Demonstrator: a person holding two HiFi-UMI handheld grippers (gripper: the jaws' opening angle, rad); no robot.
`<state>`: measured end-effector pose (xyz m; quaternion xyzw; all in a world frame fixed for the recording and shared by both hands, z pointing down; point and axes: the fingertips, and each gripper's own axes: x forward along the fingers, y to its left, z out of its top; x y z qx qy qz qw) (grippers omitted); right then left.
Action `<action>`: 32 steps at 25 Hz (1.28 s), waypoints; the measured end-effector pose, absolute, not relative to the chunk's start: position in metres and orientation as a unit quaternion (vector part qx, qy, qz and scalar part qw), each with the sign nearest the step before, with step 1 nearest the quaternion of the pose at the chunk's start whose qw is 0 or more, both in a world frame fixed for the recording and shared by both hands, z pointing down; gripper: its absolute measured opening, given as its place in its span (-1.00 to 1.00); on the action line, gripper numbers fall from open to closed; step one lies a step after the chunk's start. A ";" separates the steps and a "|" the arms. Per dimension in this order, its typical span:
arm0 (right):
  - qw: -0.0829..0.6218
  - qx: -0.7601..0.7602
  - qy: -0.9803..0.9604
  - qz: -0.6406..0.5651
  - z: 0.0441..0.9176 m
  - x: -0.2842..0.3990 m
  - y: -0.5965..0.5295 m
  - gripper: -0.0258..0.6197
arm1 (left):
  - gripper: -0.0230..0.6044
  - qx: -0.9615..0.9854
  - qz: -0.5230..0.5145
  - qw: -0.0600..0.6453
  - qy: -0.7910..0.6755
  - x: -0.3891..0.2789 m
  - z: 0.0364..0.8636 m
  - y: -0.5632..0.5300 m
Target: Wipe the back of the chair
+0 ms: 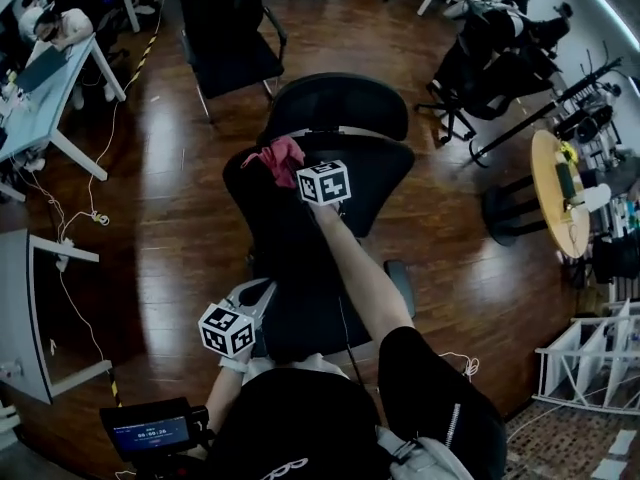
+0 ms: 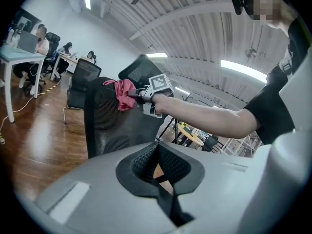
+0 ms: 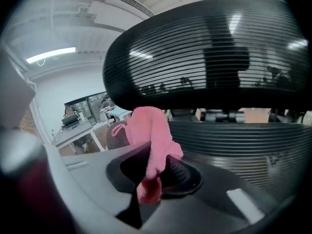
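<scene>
Wooden office floor [image 1: 170, 228]. Right tongs [image 3: 157, 174] clamp a pink cloth [image 3: 148, 130] at the chair back [image 3: 234, 140] top. Left tongs [image 2: 158, 169] are closed and empty.

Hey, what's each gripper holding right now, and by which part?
The right gripper pinches the pink cloth at its bunched middle. The left gripper holds nothing; its jaws are together.
</scene>
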<state>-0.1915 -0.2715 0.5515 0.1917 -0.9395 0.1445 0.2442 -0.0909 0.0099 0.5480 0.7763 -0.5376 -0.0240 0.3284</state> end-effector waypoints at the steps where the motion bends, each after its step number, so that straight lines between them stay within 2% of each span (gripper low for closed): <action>1: 0.246 0.200 -0.937 0.146 0.551 -0.182 -0.280 -0.77 | -0.95 0.779 -0.021 0.328 -0.534 -0.086 0.546 0.009; 22: 0.240 0.327 -0.899 0.167 0.548 0.047 -0.424 -0.76 | -0.95 0.808 0.003 0.307 -0.503 0.015 0.528 -0.061; 32: 0.225 0.441 -0.845 0.201 0.549 0.160 -0.463 -0.76 | -0.95 0.811 0.001 0.305 -0.500 0.028 0.528 -0.065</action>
